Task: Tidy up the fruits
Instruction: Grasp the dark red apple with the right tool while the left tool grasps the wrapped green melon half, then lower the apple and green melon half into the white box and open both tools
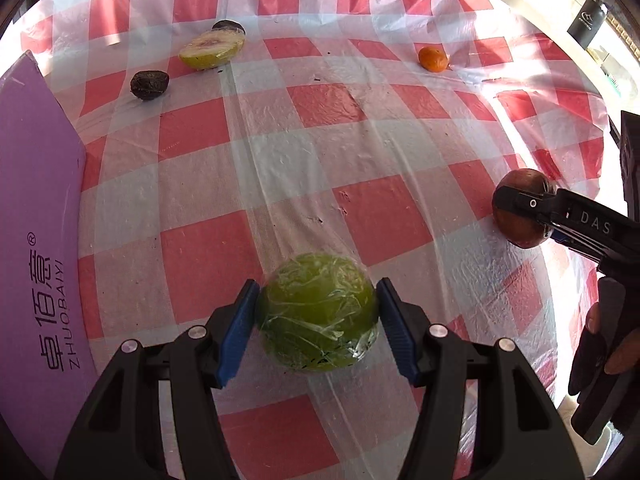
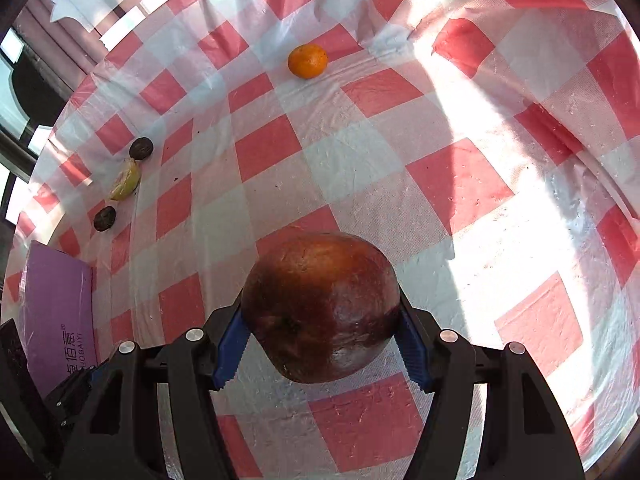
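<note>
Over red-and-white checked table (image 1: 320,152): left claw (image 1: 318,320) clamped on plastic-wrapped round green fruit (image 1: 318,316), right claw (image 2: 320,316) gripping round reddish-brown fruit (image 2: 320,312); purple box (image 1: 36,220) leftward, nearer left claw.

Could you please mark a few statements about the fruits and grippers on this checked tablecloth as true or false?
1. The left hand-held gripper grips a green round fruit wrapped in plastic film. True.
2. The right hand-held gripper is empty. False: it holds a large reddish-brown round fruit.
3. The small orange tangerine lies alone on the red-and-white checked tablecloth. True.
4. The cut yellow-green fruit half sits inside the purple box. False: it lies on the cloth between two dark wrinkled fruits.
</note>
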Motion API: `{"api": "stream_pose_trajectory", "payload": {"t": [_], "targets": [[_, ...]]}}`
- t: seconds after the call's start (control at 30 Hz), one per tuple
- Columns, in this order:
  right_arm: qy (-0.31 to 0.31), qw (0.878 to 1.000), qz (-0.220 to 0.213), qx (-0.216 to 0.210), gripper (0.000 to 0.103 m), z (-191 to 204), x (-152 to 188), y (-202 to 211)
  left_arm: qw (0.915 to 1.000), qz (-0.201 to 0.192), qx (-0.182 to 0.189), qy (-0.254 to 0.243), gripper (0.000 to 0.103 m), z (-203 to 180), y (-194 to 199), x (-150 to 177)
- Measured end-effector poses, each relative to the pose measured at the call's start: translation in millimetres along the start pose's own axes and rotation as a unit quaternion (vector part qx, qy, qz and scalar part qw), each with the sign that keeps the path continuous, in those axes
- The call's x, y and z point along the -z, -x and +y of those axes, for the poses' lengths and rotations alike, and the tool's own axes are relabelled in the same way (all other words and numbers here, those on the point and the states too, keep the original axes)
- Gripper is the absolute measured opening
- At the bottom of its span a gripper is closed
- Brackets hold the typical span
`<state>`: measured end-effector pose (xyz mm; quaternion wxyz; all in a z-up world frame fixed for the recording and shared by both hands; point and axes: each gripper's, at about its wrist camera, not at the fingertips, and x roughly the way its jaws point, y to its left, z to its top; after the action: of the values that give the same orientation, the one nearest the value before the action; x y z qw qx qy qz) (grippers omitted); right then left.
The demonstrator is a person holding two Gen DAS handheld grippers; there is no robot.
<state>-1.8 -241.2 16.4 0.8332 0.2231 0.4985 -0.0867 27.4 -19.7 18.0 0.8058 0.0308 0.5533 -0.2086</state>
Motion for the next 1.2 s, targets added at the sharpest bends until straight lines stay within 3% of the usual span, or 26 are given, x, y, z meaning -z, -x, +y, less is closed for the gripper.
{"api": "stream_pose_trajectory", "payload": {"t": [0.2, 0.37, 0.57, 0.77, 0.9, 1.1, 1.2], "targets": [[-0.001, 1.000, 0.011, 0.002, 0.064, 15.6, 45.4, 21.1, 0.9983, -0.004, 0.043, -0.039, 0.060, -6.0, 26.7, 14.6], [-0.007, 1.000, -0.002, -0.002, 0.064, 34.7, 65.8, 41.7, 0.9958, -0.052, 0.055, -0.051, 0.060, 7.6, 69.6, 7.3], [0.013, 0.999, -0.036, -0.023, 0.064, 84.1, 73.4, 61.7, 0.9902, -0.117, 0.062, -0.044, 0.060, 36.0, 125.3, 2.5], [0.076, 0.993, -0.061, -0.064, 0.064, 159.5, 86.0, 78.8, 0.9862, -0.160, 0.037, -0.016, 0.060, 87.6, 166.2, 10.6], [0.148, 0.983, -0.068, -0.088, 0.064, 214.3, 101.6, 83.9, 0.9850, -0.172, 0.013, 0.010, 0.060, 128.5, 181.7, 21.3], [0.241, 0.961, -0.057, -0.121, 0.064, 282.5, 128.3, 80.1, 0.9854, -0.162, -0.040, 0.031, 0.060, 180.5, 187.9, 41.4], [0.264, 0.956, -0.066, -0.112, 0.064, 298.5, 133.5, 79.5, 0.9851, -0.150, -0.069, 0.048, 0.060, 204.1, 186.0, 49.0]]}}
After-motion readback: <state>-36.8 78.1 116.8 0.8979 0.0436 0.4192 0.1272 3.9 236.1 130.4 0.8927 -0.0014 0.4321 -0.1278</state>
